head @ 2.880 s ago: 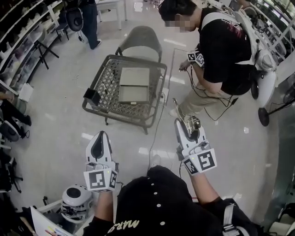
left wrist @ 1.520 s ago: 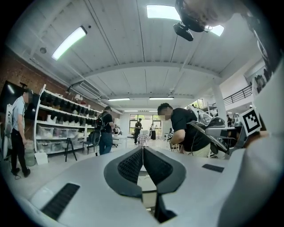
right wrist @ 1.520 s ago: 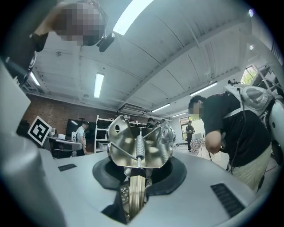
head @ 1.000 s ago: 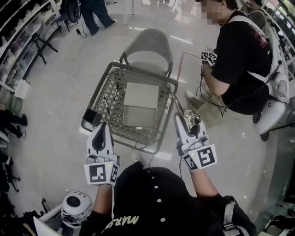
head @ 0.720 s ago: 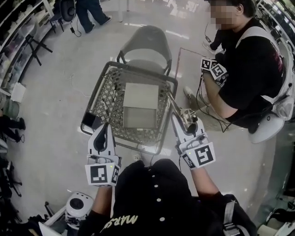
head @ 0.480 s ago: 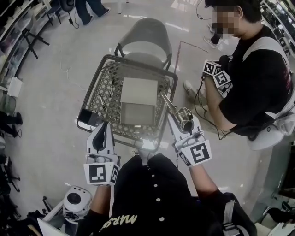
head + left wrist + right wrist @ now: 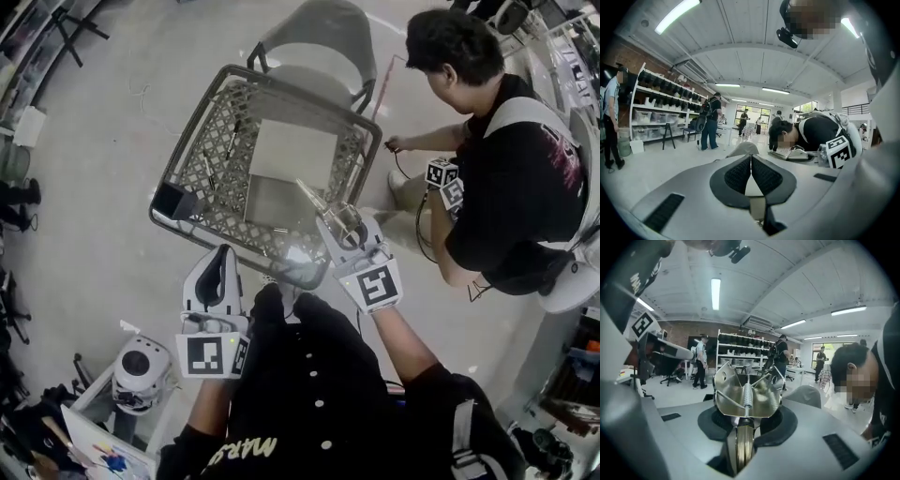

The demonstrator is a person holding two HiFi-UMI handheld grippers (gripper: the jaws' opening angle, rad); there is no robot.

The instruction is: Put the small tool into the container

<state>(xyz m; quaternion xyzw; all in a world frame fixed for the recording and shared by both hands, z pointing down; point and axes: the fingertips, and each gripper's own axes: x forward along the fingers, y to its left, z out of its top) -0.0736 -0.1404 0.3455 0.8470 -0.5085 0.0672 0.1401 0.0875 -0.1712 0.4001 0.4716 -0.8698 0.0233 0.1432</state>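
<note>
My right gripper [image 7: 342, 228] is shut on a shiny metal tool [image 7: 323, 208] with a coil spring. In the head view the tool's long tip reaches over the near right part of a grey square container [image 7: 270, 199], which lies open on a wire-mesh table [image 7: 211, 141]. A lighter flat panel [image 7: 292, 150] lies just behind it. In the right gripper view the tool [image 7: 745, 391] stands up from between the jaws and fills the middle. My left gripper [image 7: 222, 258] hangs shut and empty off the table's near edge, with its pads [image 7: 740, 173] pressed together.
A small black box [image 7: 173, 200] sits at the table's left corner. A grey chair [image 7: 323, 37] stands behind the table. A person in black [image 7: 511, 159] crouches at the right holding marker cubes [image 7: 441, 178]. A white round device [image 7: 136, 366] is at lower left.
The view has closed in on the table. My right gripper has carried the tool forward and left, from beside the table to over its near edge and the container. The left gripper stays shut.
</note>
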